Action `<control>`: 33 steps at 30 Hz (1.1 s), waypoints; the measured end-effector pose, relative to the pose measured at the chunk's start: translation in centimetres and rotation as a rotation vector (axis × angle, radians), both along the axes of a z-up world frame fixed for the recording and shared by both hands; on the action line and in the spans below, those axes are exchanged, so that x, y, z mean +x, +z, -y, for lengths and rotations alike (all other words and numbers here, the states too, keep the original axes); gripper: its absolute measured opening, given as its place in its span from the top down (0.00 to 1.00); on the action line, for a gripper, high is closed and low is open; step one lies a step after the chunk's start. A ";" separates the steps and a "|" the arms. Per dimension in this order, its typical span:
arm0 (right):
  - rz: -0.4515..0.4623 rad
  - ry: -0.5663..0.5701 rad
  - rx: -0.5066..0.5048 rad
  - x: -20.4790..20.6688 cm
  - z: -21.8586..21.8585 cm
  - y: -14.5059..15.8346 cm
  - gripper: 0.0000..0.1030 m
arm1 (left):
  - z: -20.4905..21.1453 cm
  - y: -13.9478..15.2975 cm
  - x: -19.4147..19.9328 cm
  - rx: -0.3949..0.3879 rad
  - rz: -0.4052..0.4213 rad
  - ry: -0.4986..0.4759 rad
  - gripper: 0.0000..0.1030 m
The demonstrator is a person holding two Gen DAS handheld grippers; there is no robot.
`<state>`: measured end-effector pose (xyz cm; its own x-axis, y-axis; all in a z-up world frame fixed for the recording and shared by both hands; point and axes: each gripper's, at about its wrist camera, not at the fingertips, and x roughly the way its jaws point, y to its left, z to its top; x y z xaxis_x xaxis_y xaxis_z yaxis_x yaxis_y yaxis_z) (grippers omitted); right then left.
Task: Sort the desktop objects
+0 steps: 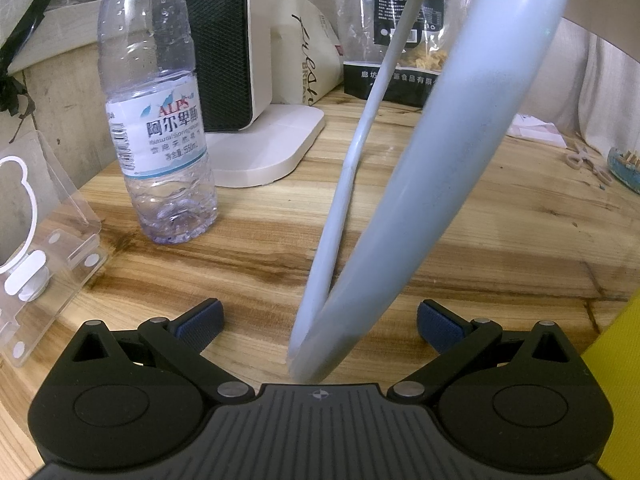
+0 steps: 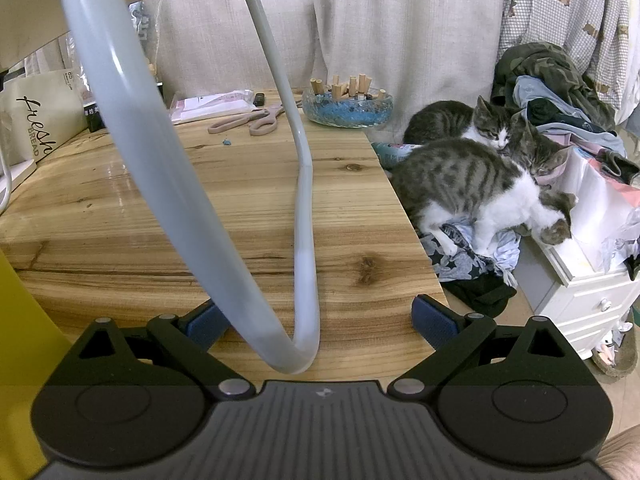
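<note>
- Left wrist view: left tool [image 1: 318, 322] hovers with jaws spread wide and nothing held, over the wooden surface [image 1: 460, 248]; a water bottle [image 1: 156, 120] stands upright far left, beside the heater [image 1: 240, 80], awaiting sorting.
- Right wrist view: right tool [image 2: 318, 320] is likewise spread and idle; scissors [image 2: 250, 120] and ashtray [image 2: 347, 106] sit far across the surface.

Glossy varnished wood tabletop [image 1: 460, 240], clear crinkled plastic bottle [image 1: 154, 120] with a paper-like label, smooth white lamp tube [image 1: 452, 152], transparent acrylic stand [image 1: 56, 216], glass ashtray [image 2: 347, 107], matt black tools.
</note>
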<state>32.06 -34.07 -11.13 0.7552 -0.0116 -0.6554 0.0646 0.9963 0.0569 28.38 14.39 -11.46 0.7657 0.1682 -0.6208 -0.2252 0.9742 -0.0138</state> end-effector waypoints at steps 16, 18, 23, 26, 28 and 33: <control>0.004 -0.002 0.003 0.1 0.1 -0.2 0.00 | 1.5 0.2 1.9 0.000 0.000 -0.008 0.00; 0.004 -0.002 0.003 0.1 0.1 -0.2 0.00 | 1.6 0.2 1.9 0.000 0.001 -0.009 0.00; 0.003 -0.003 0.002 0.1 -0.1 -0.2 0.00 | 1.9 0.2 1.9 -0.006 0.004 0.019 0.00; 0.003 -0.002 0.001 0.0 -0.1 -0.1 0.00 | 2.2 0.2 2.3 -0.008 0.004 0.040 0.00; 0.003 -0.001 0.001 0.0 -0.1 -0.1 0.00 | 2.7 0.3 2.5 -0.007 0.004 0.041 0.00; 0.001 0.007 0.009 -0.2 0.1 0.0 0.00 | 3.4 1.6 1.3 -0.018 0.020 0.017 0.00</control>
<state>31.86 -34.20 -11.16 0.7556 -0.0005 -0.6550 0.0580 0.9961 0.0660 29.70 11.04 -9.88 0.7749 0.1703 -0.6088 -0.2412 0.9698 -0.0357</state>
